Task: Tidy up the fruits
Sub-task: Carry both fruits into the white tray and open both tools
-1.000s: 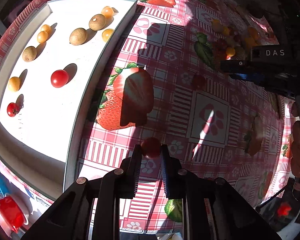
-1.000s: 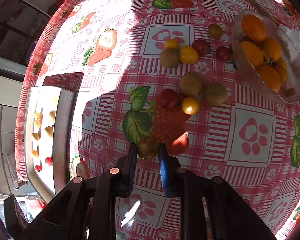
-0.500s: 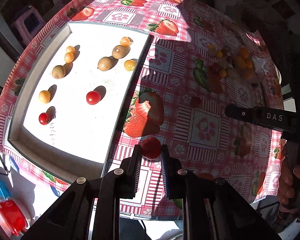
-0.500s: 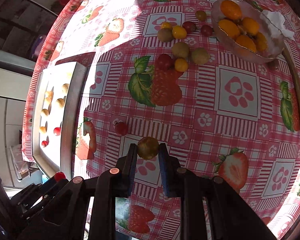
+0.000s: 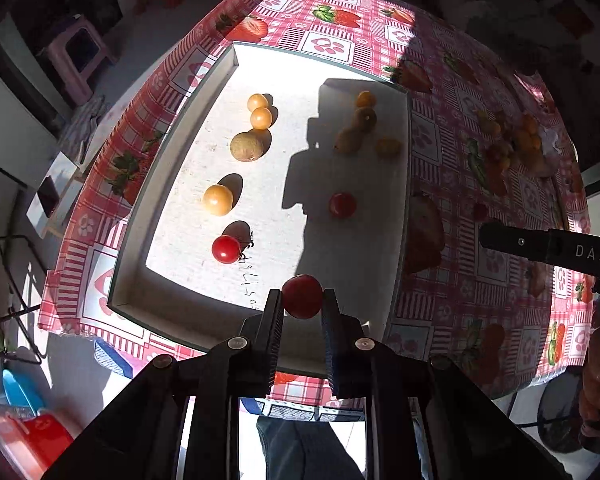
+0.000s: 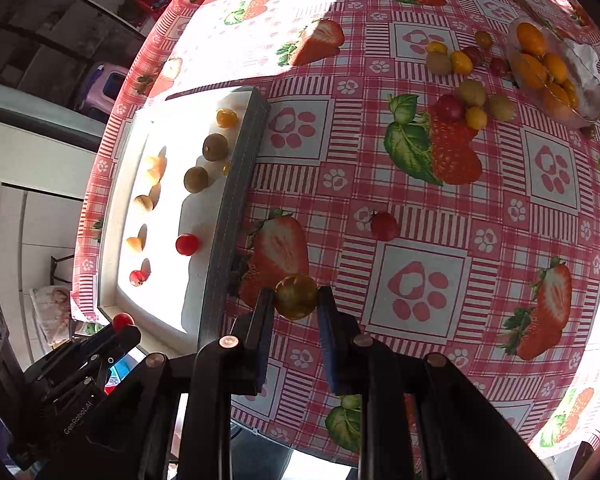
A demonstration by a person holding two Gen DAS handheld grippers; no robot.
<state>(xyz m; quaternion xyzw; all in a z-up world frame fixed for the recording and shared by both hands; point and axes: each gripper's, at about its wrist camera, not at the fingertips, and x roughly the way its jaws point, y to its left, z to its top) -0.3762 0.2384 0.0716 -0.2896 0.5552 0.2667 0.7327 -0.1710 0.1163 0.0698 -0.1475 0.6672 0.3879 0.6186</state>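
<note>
My left gripper (image 5: 302,300) is shut on a red cherry tomato (image 5: 302,295), held above the near end of the white tray (image 5: 172,152). The tray holds two red tomatoes (image 5: 225,249), several yellow fruits (image 5: 217,199) and several brown ones (image 5: 246,146). My right gripper (image 6: 296,300) is shut on a dark yellow-brown tomato (image 6: 296,296), held over the tablecloth just right of the tray's edge (image 6: 228,216). The left gripper with its tomato shows at the lower left of the right wrist view (image 6: 122,322).
A loose red tomato (image 6: 384,226) lies on the cloth. More loose fruits (image 6: 472,94) cluster at the far right beside a clear bowl (image 6: 592,116) of orange fruits. The table edge lies near the tray. A purple stool (image 5: 76,56) stands on the floor.
Both grippers have moved left toward the tray with their fruits. The left gripper now hangs over the tray's near end; the right one has drawn close to the tray's right edge.
</note>
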